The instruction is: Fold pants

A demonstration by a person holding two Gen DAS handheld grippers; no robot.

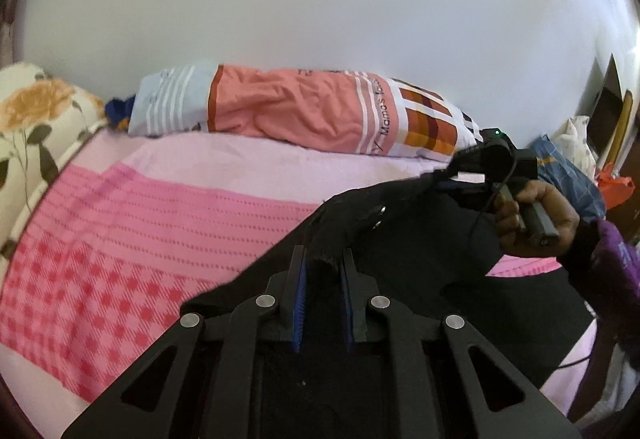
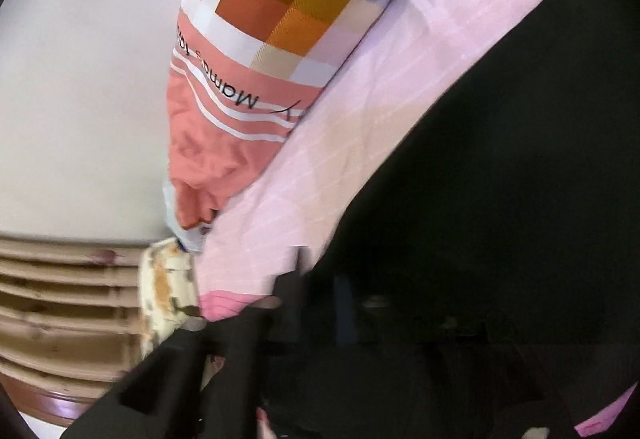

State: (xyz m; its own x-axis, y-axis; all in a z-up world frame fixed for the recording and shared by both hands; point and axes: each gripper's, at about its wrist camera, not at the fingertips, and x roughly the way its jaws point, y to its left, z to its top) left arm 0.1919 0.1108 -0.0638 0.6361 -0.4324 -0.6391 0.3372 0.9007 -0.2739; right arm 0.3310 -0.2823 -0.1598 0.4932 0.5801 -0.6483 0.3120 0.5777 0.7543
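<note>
Black pants are lifted off the pink bed, stretched between both grippers. In the left wrist view my left gripper is shut on a bunched fold of the pants, the cloth pinched between its blue pads. Further right, a hand holds my right gripper, whose tip pinches another edge of the pants. The right wrist view is dark. The black pants fill its right half and drape over my right gripper, whose fingers barely show.
A pink checked bedsheet covers the bed. An orange patterned bolster lies along the white wall. A floral pillow sits at the left, a wooden headboard beyond it. Bags and clothes pile at the right.
</note>
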